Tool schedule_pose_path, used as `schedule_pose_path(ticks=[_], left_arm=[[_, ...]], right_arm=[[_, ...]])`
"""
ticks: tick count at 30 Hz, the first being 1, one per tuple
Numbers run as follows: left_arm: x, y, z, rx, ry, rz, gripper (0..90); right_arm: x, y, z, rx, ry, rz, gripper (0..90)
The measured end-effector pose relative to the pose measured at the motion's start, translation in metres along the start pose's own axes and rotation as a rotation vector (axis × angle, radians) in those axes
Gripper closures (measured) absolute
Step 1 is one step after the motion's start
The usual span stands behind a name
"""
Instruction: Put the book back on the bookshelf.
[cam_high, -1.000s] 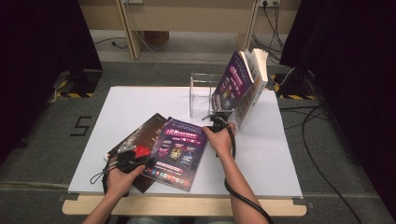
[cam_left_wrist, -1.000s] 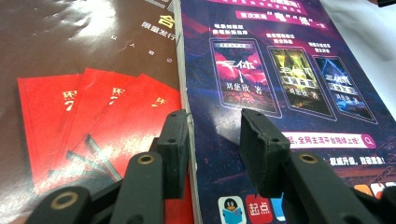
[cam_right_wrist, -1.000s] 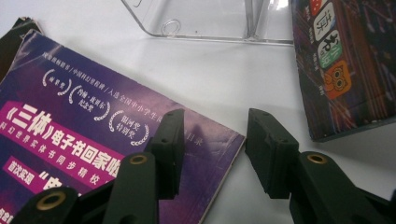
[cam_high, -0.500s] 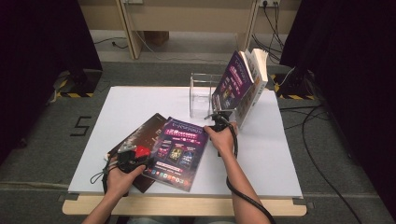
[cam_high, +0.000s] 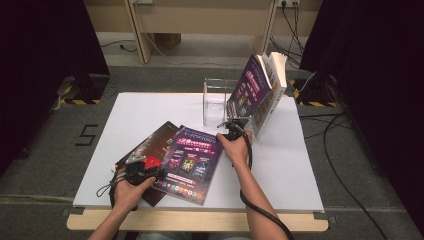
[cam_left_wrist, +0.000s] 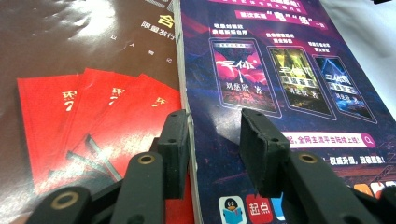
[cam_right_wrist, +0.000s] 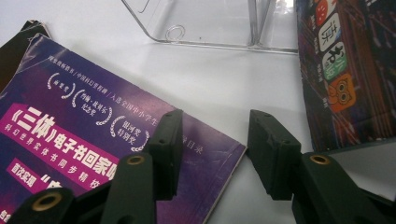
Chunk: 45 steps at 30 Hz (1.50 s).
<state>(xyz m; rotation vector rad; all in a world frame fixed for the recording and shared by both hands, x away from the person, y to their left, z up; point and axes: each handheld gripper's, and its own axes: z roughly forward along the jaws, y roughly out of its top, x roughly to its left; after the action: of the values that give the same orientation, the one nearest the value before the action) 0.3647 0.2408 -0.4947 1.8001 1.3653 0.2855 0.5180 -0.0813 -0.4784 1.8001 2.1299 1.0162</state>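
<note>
In the high view, a purple booklet (cam_high: 192, 162) lies flat near the front of the white table (cam_high: 150, 107), overlapping a dark brown booklet (cam_high: 150, 145) at its left; a clear plastic holder (cam_high: 215, 102) and a leaning book (cam_high: 262, 92) stand behind it. The left gripper (cam_high: 142, 165) rests at the purple booklet's lower left edge, the right gripper (cam_high: 232, 125) by its far right corner. Both hands sit where they were a second ago, and the booklet has not shifted. In the left gripper view the jaws stand apart over the seam between the two covers (red fan shapes on the brown one), gripping nothing. In the right gripper view the jaws have just been opening; they stand apart over the booklet's corner (cam_right_wrist: 116, 154) and bare table, nothing pressed between them.
</note>
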Motion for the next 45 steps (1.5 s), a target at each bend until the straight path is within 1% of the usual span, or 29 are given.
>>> schedule_pose_path(ticks=[2,3,4,5,6,9,13,16,17,18,19,22,28,31,35,36,43,45], left_arm=[[-0.0001,0.0000,0.0000,0.000,0.000,0.000,61.9],[-0.0001,0.0000,0.0000,0.000,0.001,0.000,61.9],[-0.0002,0.0001,0.0000,0.001,0.001,0.001,61.9],[-0.0002,0.0002,0.0000,0.002,0.001,0.002,61.9],[-0.0002,0.0002,0.0000,0.002,0.001,0.002,61.9],[-0.0002,0.0000,0.0000,0.000,0.001,0.000,61.9],[-0.0005,0.0003,0.0000,0.003,0.003,0.002,62.0],[-0.0008,0.0004,0.0000,0.004,0.006,0.003,62.0],[-0.0008,0.0006,0.0001,0.005,0.006,0.004,62.0],[-0.0010,0.0007,0.0001,0.006,0.007,0.004,62.1],[-0.0010,0.0008,0.0002,0.006,0.007,0.004,62.1],[-0.0014,0.0009,0.0002,0.006,0.010,0.003,62.2],[-0.0023,0.0009,0.0003,0.006,0.016,0.003,62.4],[-0.0024,0.0009,0.0003,0.006,0.017,0.004,62.4],[-0.0029,0.0009,0.0003,0.006,0.021,0.003,62.5],[-0.0030,0.0009,0.0004,0.005,0.022,0.003,62.5],[-0.0042,0.0010,0.0004,0.005,0.028,0.011,62.7],[-0.0042,0.0009,0.0003,0.005,0.029,0.013,62.7]], right_arm=[[-0.0008,0.0002,0.0000,0.001,0.006,0.011,56.0],[-0.0011,-0.0002,0.0002,-0.004,0.009,0.007,56.0],[-0.0020,-0.0005,0.0006,-0.010,0.011,-0.009,55.9],[-0.0019,-0.0007,0.0006,-0.011,0.012,-0.007,55.6],[-0.0022,-0.0009,0.0010,-0.017,0.014,-0.017,55.4],[-0.0023,-0.0009,0.0010,-0.016,0.016,-0.017,55.3],[-0.0019,-0.0002,0.0006,-0.002,0.015,-0.007,55.3],[-0.0027,-0.0003,0.0005,-0.004,0.018,-0.012,56.8],[-0.0029,-0.0006,0.0000,-0.002,0.022,0.007,57.6],[-0.0050,-0.0008,0.0003,-0.011,0.027,0.003,58.4],[-0.0056,-0.0012,-0.0006,-0.007,0.036,0.026,58.8],[-0.0074,-0.0019,-0.0007,-0.017,0.045,0.033,59.7],[-0.0068,-0.0017,-0.0016,-0.013,0.037,0.040,59.9],[-0.0061,-0.0020,-0.0026,-0.006,0.034,0.055,60.1],[-0.0079,-0.0024,-0.0034,-0.006,0.036,0.060,60.9],[-0.0078,-0.0024,-0.0038,-0.002,0.035,0.070,61.2],[-0.0085,-0.0024,-0.0041,0.003,0.038,0.077,61.7],[-0.0086,-0.0018,-0.0040,0.007,0.033,0.081,63.7]])
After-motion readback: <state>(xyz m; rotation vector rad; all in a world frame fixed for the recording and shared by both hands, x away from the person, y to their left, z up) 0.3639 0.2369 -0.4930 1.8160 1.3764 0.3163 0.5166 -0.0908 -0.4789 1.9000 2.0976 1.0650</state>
